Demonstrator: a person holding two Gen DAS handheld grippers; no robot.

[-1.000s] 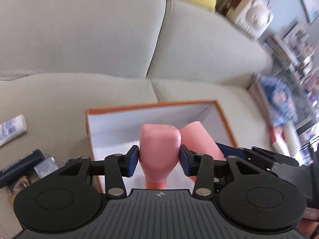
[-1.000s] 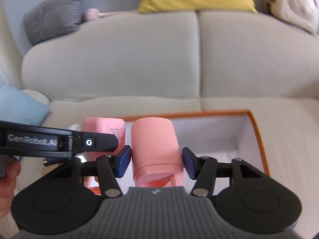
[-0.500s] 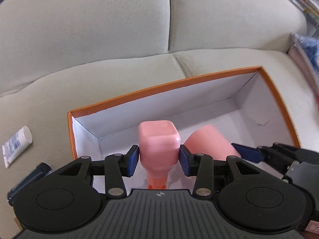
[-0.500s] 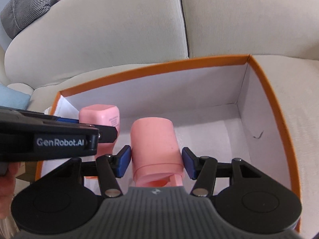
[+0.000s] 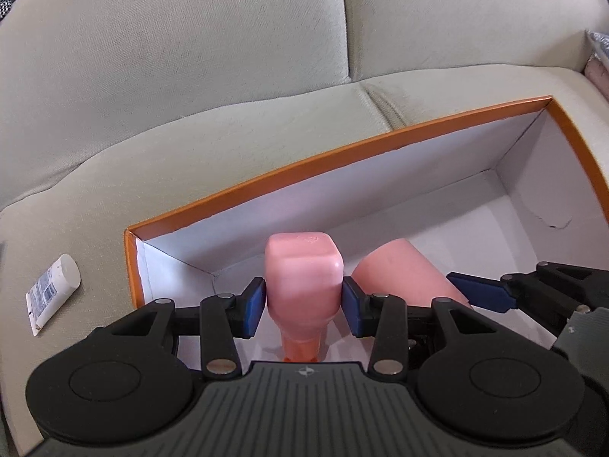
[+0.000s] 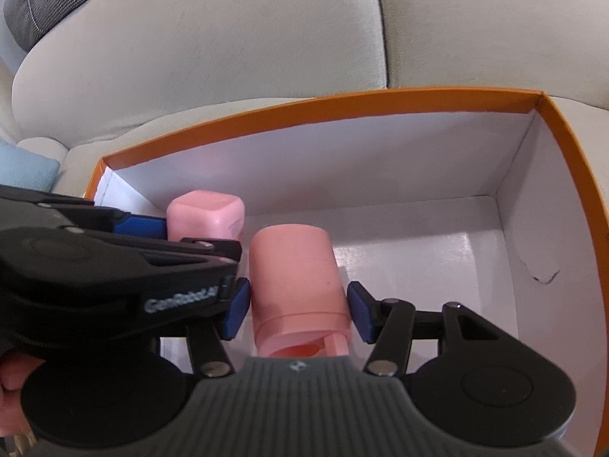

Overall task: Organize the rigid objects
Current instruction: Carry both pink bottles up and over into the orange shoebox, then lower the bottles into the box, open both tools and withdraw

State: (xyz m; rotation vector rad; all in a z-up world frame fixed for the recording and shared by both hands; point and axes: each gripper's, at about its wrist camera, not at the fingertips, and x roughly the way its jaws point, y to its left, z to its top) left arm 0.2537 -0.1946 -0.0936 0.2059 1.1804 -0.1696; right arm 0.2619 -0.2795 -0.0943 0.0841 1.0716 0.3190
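1. The left gripper (image 5: 303, 304) clamps a square pink bottle (image 5: 302, 270), both pads pressed to its sides, inside the box (image 5: 342, 152)
2. The right gripper (image 6: 298, 310) grips a round pink bottle (image 6: 295, 274) between its pads, over the box floor
3. A white tube (image 5: 53, 293) lies on the sofa (image 5: 190, 57), left of the box
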